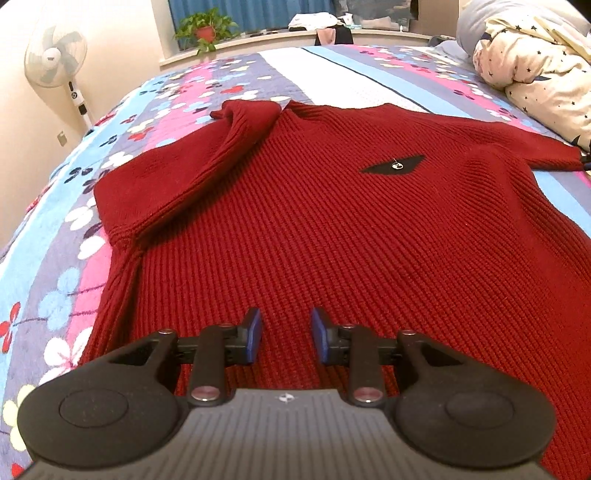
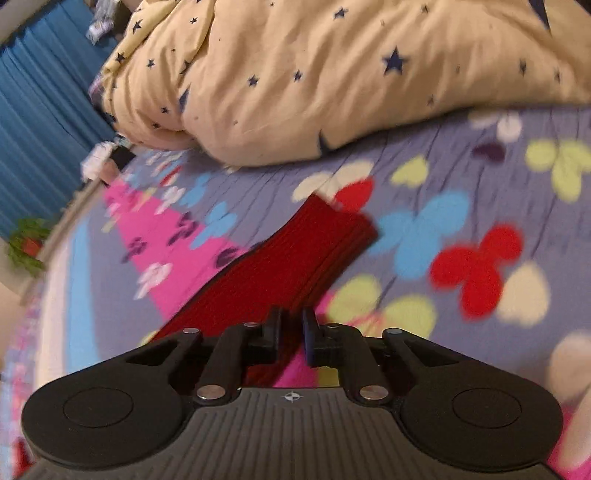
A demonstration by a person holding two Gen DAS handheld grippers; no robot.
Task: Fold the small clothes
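A dark red ribbed sweater [image 1: 314,221] lies flat on the floral bedspread [image 1: 55,258], with a black patch [image 1: 393,168] on its chest. One sleeve [image 1: 207,158] lies folded up along the left side. My left gripper [image 1: 286,332] hovers over the near hem, open, with only fabric below showing between its blue pads. In the right wrist view the other sleeve [image 2: 295,251] stretches across the bedspread to its cuff [image 2: 343,225]. My right gripper [image 2: 293,328] has its jaws nearly together on the near edge of this sleeve.
A bundled cream duvet with dark stars [image 2: 332,74] sits just beyond the sleeve, seen also at the bed's far right as the duvet [image 1: 535,62]. A standing fan [image 1: 55,55] and a potted plant [image 1: 205,31] stand past the bed's left side.
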